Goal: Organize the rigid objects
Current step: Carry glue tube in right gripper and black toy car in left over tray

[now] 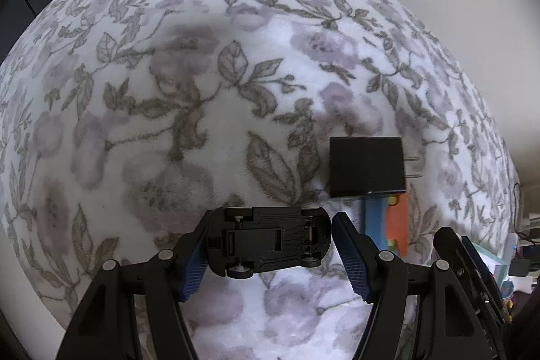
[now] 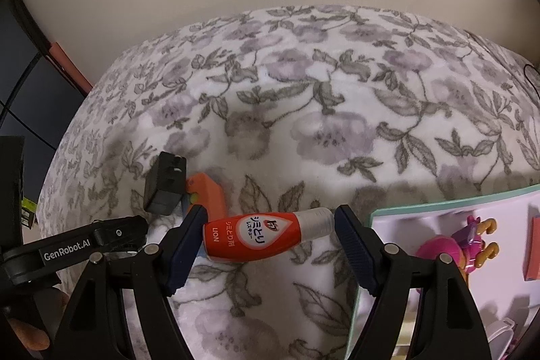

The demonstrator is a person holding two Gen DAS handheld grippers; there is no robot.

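Observation:
A black toy car point(image 1: 266, 242) lies underside towards the camera, crosswise between my left gripper's fingers. The left gripper point(image 1: 271, 218) is shut on it, one fingertip at each end, above the floral blanket point(image 1: 202, 90). A red stain-remover bottle point(image 2: 263, 238) with a white cap sits sideways in my right gripper point(image 2: 270, 211), which is shut on its base and cap. The left gripper's body point(image 2: 118, 231) shows at the left of the right wrist view; the car is hidden there.
A black plug adapter point(image 1: 368, 166) point(image 2: 165, 183) rests on an orange and blue object point(image 1: 396, 225) point(image 2: 207, 194). At the right a teal-rimmed tray point(image 2: 438, 201) holds a pink toy point(image 2: 449, 252) and a red block point(image 2: 533, 245). A wall stands behind the blanket.

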